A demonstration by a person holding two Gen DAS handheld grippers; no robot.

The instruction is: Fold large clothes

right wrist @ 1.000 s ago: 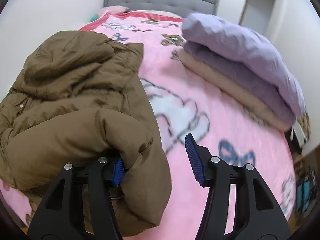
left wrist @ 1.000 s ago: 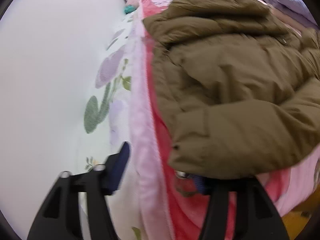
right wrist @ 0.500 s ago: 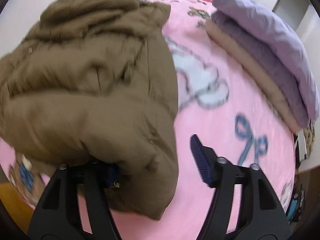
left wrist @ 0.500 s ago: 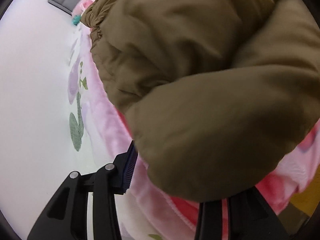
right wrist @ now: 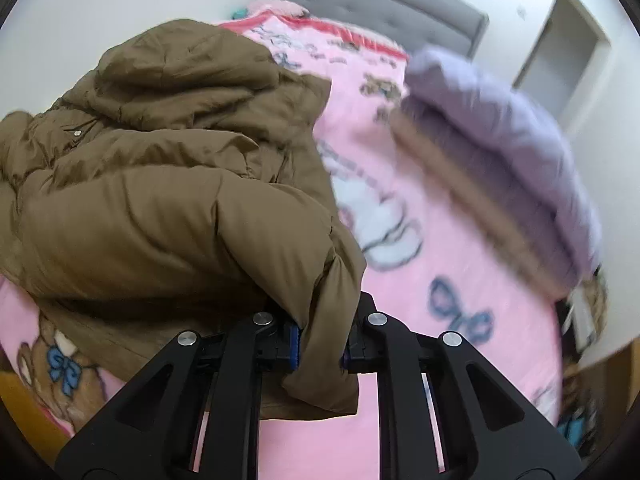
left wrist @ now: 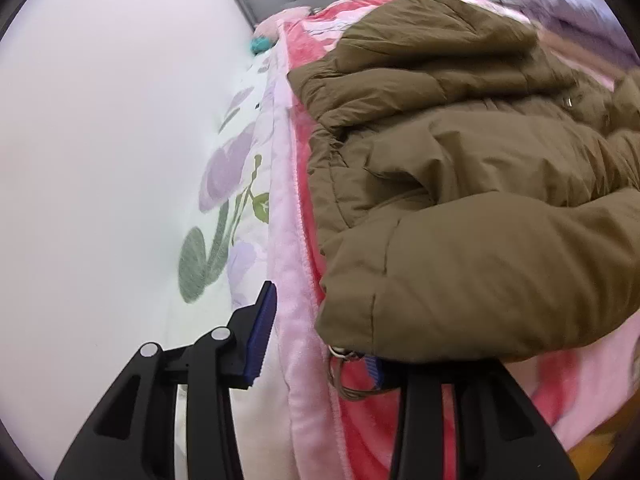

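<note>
A bulky olive-brown hooded puffer jacket (left wrist: 480, 240) lies bunched on a pink cartoon-print blanket (right wrist: 420, 300) near the bed's left edge. My right gripper (right wrist: 320, 344) is closing its jaws, and the blue pads pinch a fold of the jacket (right wrist: 160, 208) at its near right corner. My left gripper (left wrist: 320, 336) is at the jacket's near left corner with its jaws apart. The left blue pad (left wrist: 262, 332) stands free over the blanket's edge. The jacket's hem and a drawcord loop (left wrist: 344, 376) drape over the right finger, hiding its tip.
A white wall (left wrist: 100, 160) runs close along the bed's left side, with a floral sheet (left wrist: 240, 200) hanging below the blanket. Folded purple and beige bedding (right wrist: 500, 140) lies along the right side. A grey headboard (right wrist: 380, 4) stands at the far end, with a wooden floor (right wrist: 24, 408) below.
The right gripper's jaws, wide apart before, have shut on a jacket fold. The left gripper's jaws have narrowed. In its view the jacket loomed close half a second ago and now lies farther off.
</note>
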